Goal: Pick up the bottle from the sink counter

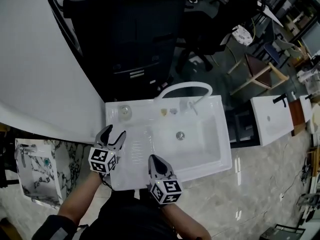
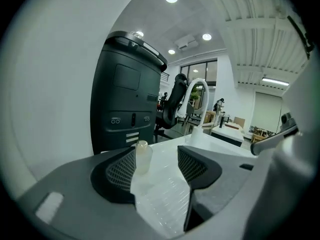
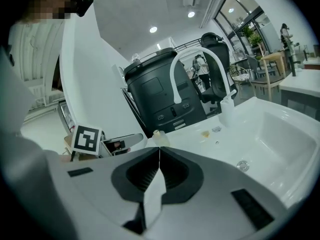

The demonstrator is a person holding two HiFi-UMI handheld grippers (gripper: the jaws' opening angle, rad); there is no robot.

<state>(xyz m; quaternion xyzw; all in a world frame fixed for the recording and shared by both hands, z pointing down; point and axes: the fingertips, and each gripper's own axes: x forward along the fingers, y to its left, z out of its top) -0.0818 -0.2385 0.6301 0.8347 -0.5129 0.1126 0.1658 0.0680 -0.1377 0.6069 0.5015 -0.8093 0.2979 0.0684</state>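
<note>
A small translucent bottle (image 1: 124, 111) stands upright on the white sink counter (image 1: 145, 113), at its back left corner. My left gripper (image 1: 114, 132) hovers over the counter's left side, a short way nearer me than the bottle, open and holding nothing. In the left gripper view the bottle (image 2: 142, 156) stands beyond the jaws, close to the left one, with my left gripper (image 2: 157, 156) apart from it. My right gripper (image 1: 153, 159) is shut and empty over the front rim. From the right gripper (image 3: 159, 149) the bottle (image 3: 158, 135) shows just past the tips.
A curved white faucet (image 1: 182, 89) arches over the basin, whose drain (image 1: 180, 135) lies at its middle. Small bits (image 1: 164, 112) lie on the back ledge. A tall black machine (image 1: 135, 29) stands behind the sink. Another white sink (image 1: 272, 116) is at the right, a marbled one (image 1: 37, 171) at the left.
</note>
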